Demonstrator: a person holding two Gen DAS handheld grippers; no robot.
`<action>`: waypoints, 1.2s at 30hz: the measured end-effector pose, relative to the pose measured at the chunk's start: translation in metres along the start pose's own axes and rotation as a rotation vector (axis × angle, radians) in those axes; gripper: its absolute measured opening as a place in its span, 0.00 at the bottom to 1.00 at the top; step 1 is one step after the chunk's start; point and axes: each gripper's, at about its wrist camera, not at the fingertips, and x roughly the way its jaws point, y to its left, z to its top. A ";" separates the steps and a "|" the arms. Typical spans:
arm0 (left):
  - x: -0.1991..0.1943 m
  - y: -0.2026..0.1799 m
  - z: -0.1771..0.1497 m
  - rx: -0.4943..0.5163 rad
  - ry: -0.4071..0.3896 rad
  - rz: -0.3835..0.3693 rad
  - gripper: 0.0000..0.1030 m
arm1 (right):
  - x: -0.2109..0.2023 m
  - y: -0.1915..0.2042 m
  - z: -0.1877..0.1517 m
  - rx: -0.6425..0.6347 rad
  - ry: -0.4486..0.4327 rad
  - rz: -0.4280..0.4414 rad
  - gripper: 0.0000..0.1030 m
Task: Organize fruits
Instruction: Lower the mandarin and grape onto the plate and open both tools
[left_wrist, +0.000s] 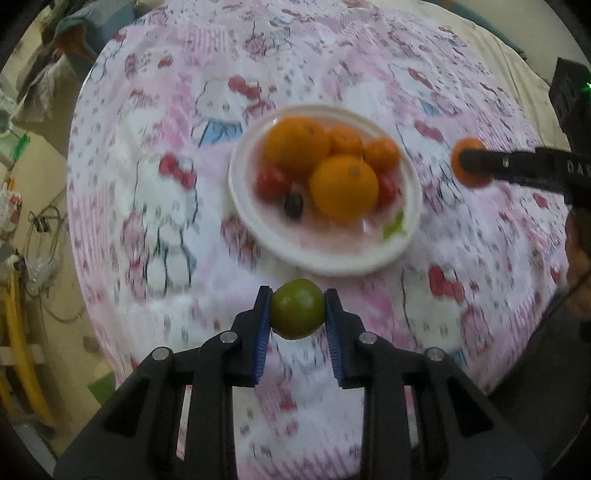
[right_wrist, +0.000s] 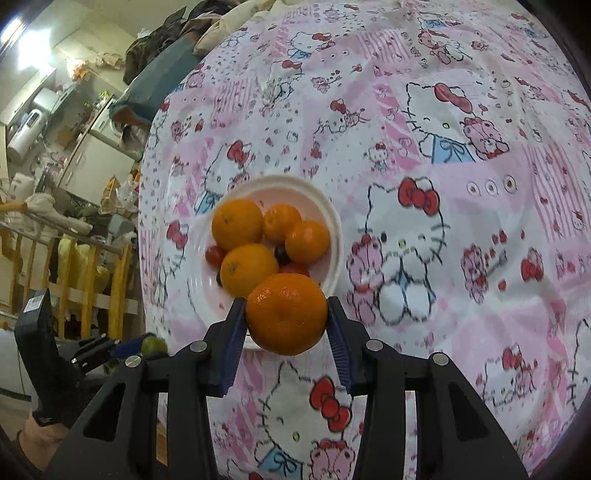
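A white plate (left_wrist: 325, 254) sits near the middle of a table covered by a pink cartoon-cat cloth (left_wrist: 147, 206). On the plate lie four orange fruits: two large oranges (left_wrist: 343, 188) and two smaller mandarins (left_wrist: 382, 154). Around them are small red tomatoes, two clear in the left view and at least one more in the right view (right_wrist: 214, 254), plus one dark grape (left_wrist: 293, 205).

The left gripper (left_wrist: 297, 310) is clamped on a single green lime (left_wrist: 297, 308), held above the cloth just beyond the plate's rim at six o'clock.

The right gripper (right_wrist: 286, 317) is clamped on a single mandarin (right_wrist: 286, 314), held at the plate's near edge at six o'clock in its own view; from the left view it sits at three o'clock of the plate, apart from it.

The heaped fruit fills most of the plate. Blur softens the left view. Room clutter and yellow rails (right_wrist: 122, 280) stand at nine o'clock beyond the table.
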 end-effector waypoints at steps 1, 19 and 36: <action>0.003 0.000 0.008 0.001 -0.004 0.002 0.23 | 0.003 -0.001 0.003 0.000 0.004 -0.001 0.43; 0.056 -0.024 0.036 0.057 0.028 0.001 0.24 | 0.070 -0.010 0.015 0.005 0.117 0.016 0.45; 0.057 -0.024 0.035 0.041 0.030 0.041 0.66 | 0.065 -0.013 0.013 0.037 0.127 0.090 0.61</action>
